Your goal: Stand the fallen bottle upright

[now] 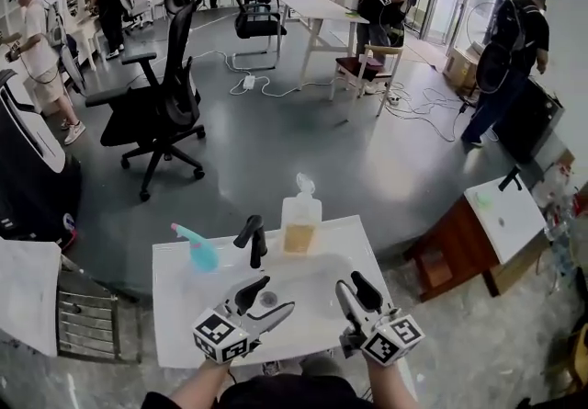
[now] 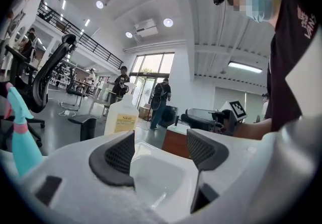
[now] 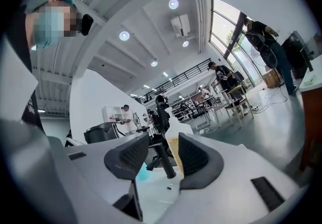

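Finding one: the bottle (image 1: 300,224), clear with amber liquid and a pump top, stands upright on the back rim of the sink (image 1: 175,308), just beside the black tap (image 1: 254,241) on its right. Nothing touches it. It sits on its base without lean, so I judge the task's aim met as things lie.

Finding two: your left gripper (image 1: 280,293) hangs over the near part of the basin with its jaws apart and nothing between them. In the left gripper view only the bare white bowl shows between them.

Finding three: your right gripper (image 1: 350,282) is level over the near right of the basin, jaws likewise apart. In the right gripper view the bottle and the tap line up in the gap between the pads, but both stand well beyond them (a line of sight, not a grip).

Finding four: a teal spray bottle (image 1: 200,253) stands on the left of the counter, apart from both tools.

Assessment: you hold both tools well short of the bottle, which leaves it free to prove it stands unaided. The back rim is narrow, so a nudge there could topple it.
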`<action>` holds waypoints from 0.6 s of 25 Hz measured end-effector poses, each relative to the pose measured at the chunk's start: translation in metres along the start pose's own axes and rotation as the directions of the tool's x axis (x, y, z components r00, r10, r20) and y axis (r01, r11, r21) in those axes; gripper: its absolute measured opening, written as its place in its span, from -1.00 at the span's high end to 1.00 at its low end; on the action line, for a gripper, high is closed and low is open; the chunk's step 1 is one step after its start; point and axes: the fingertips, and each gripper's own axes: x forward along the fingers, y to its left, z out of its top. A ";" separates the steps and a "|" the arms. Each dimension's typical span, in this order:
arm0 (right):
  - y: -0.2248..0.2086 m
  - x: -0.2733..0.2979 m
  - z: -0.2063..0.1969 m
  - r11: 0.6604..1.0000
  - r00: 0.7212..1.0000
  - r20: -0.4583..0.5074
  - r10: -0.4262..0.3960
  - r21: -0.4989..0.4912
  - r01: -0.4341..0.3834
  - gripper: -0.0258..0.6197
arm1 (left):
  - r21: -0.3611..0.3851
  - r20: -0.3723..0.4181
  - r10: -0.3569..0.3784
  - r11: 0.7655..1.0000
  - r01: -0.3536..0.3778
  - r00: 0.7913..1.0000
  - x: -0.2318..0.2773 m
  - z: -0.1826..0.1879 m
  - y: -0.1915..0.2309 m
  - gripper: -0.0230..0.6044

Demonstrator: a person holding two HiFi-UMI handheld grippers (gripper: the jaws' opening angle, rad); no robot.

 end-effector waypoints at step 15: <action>0.001 -0.094 -0.006 0.993 0.992 -0.123 -0.024 -0.115 0.009 0.92 | 0.147 -0.005 0.114 0.983 -0.113 0.993 -0.045 -0.008 -0.064 0.78</action>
